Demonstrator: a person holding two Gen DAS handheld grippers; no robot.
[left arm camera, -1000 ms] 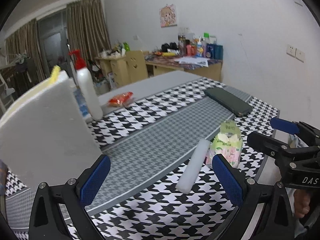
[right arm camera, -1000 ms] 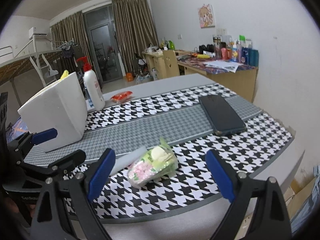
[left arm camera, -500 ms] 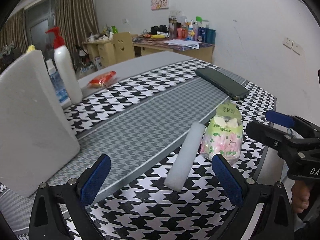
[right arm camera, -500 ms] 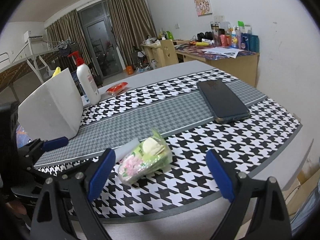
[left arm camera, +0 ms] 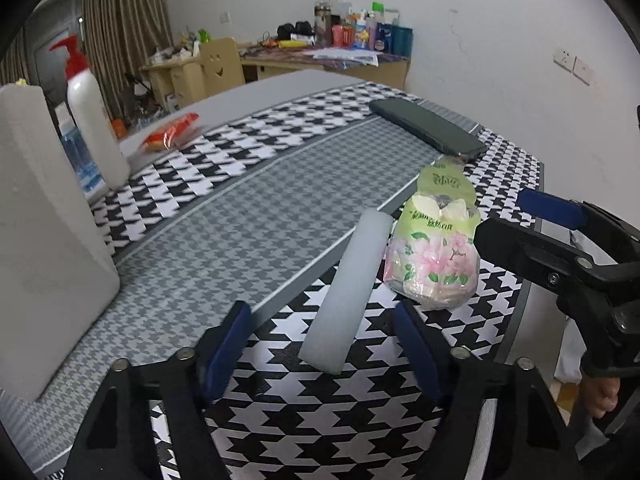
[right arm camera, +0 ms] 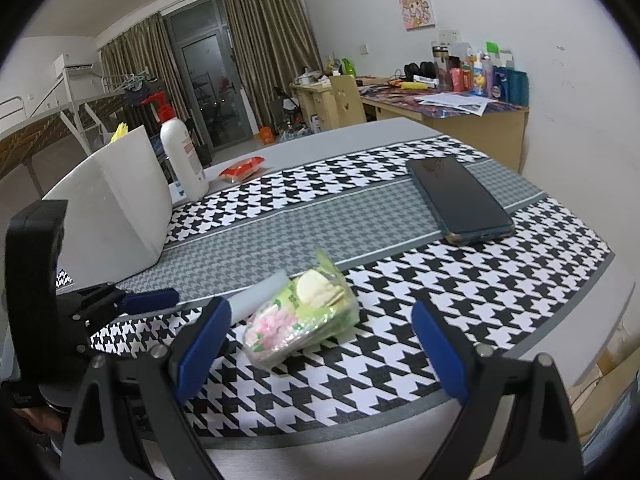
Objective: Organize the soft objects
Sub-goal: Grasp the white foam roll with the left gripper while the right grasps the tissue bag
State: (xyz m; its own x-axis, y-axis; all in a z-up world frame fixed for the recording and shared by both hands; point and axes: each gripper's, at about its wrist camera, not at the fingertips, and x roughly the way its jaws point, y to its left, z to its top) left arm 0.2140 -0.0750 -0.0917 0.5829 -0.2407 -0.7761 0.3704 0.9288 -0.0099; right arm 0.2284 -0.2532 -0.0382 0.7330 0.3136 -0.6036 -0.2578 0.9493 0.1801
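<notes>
Here the left gripper [left arm camera: 322, 342] fingers, just narrowing, straddle the untouched foam strip [left arm camera: 347, 292] for pickup; right gripper [right arm camera: 320, 346] fingers spread, idle.

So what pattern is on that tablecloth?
Black-and-white houndstooth, with a finer grey houndstooth band down the middle of the tablecloth. The right wrist view shows it best.

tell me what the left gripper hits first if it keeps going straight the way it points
Most likely the white foam strip: its near end lies between the left gripper's closing blue pads, not yet touched. Depth is hard to judge.
</notes>
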